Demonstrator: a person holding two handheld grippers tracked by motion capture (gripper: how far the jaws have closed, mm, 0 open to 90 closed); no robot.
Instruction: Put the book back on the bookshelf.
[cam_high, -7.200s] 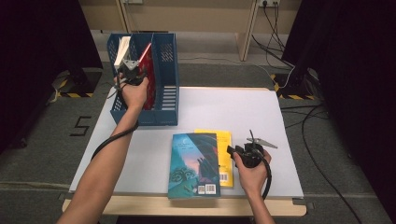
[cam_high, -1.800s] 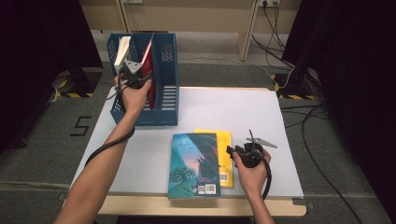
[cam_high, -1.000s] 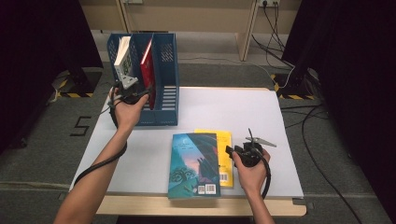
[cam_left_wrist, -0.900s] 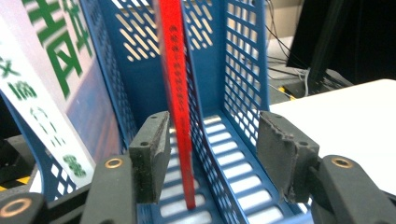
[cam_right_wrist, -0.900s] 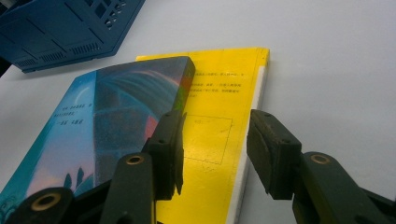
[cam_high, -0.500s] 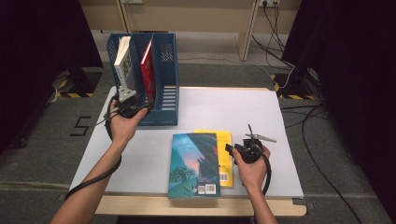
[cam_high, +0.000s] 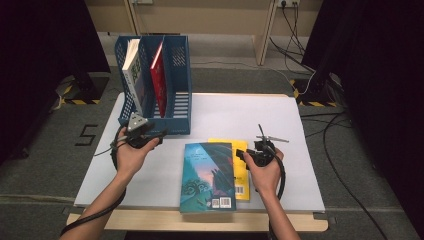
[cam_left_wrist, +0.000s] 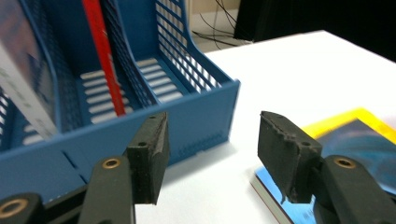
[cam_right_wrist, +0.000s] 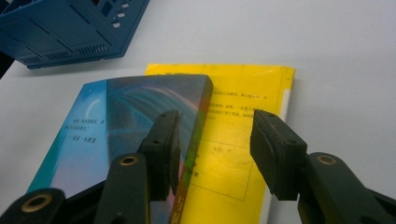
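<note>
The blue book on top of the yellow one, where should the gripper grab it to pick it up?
Probably by its right-hand long edge. The blue book lies flat on the yellow book, so that edge sits raised off the table, leaving room for a jaw underneath. The right gripper, open, already faces it.

Each hand holds a black gripper. The left gripper (cam_high: 142, 136) has a grey three-cornered plate on top. A black cable loops from each one along a bare arm, with no sleeves in sight. Seen close, the right gripper (cam_right_wrist: 214, 156) has thick black jaws with rough dark pads, small screw holes and round brass rings.
</note>
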